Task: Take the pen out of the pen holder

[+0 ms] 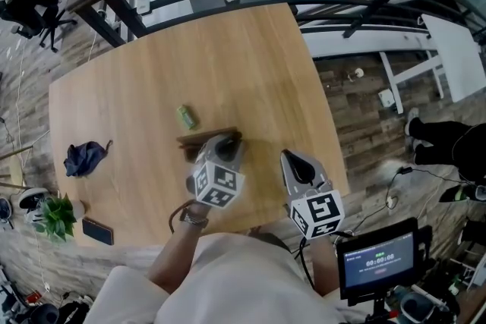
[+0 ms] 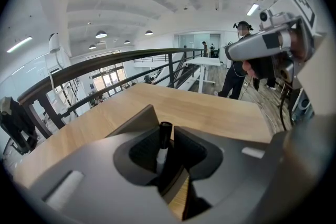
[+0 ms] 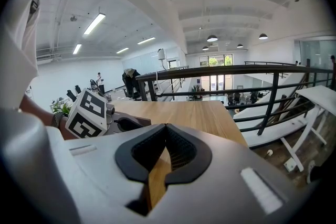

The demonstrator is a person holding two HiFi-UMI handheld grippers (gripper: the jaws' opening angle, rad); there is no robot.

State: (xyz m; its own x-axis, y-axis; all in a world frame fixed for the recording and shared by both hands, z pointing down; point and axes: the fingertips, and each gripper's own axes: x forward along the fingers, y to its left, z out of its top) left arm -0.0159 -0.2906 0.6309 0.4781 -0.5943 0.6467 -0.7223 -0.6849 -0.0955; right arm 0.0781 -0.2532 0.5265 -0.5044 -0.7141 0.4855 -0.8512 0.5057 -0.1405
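Holding the pen upright between the fingers of the left gripper, shut snug on it. Hanging right over the holder, a low dark box on the desk, a bit nearer than the middle. Hard to tell if the pen's bottom end is in the holder or out of it: hidden under the gripper in the head view. So grab looks done, lift out not yet sure. Left to do, most likely: pull straight up till clear, then carry off to one side. Nothing between the fingers of the right gripper, almost closed, just a thin slit with desk showing through. Waiting just right of the left one, close to the near edge. Farther off, a small green thing beyond the holder and a blue cloth far left, both well apart from the pen.
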